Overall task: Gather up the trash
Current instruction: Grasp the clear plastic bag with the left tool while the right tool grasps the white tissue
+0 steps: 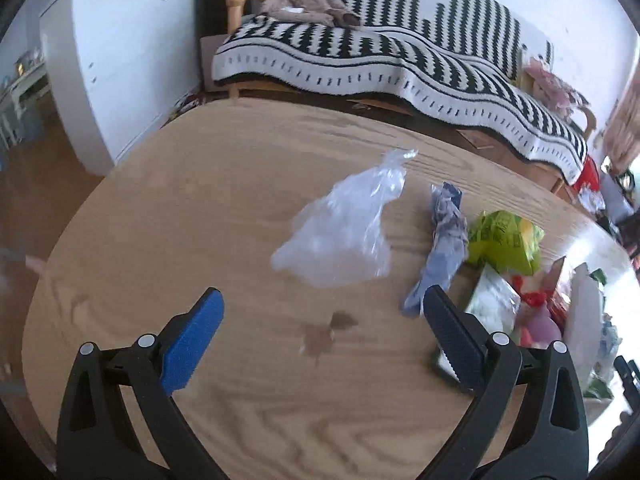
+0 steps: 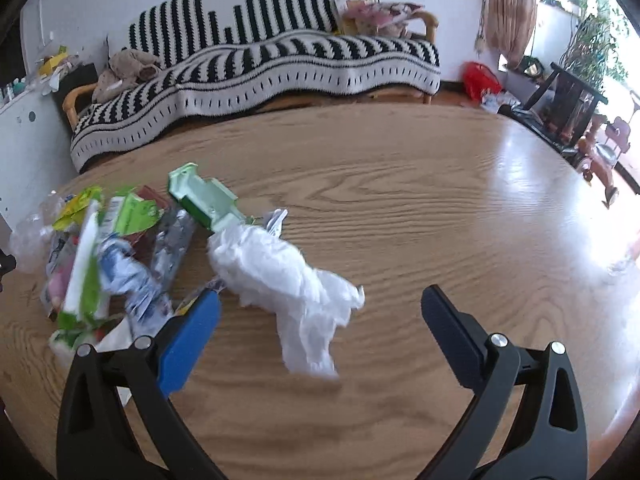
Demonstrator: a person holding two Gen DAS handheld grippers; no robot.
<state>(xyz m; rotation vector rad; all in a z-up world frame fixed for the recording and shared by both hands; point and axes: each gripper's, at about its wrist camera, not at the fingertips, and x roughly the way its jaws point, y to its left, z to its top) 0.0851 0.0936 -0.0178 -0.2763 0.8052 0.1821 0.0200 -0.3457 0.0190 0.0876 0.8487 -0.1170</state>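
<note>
Bright daylight pours from the window (image 2: 600, 40); glare whitens the table (image 2: 532, 184). Edges bend; motion blur softens both views.

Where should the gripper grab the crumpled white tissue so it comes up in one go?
Probably the thick bunched middle of the white tissue, coming straight down from above: the right gripper is open, and the thin tail toward the camera might tear.
</note>
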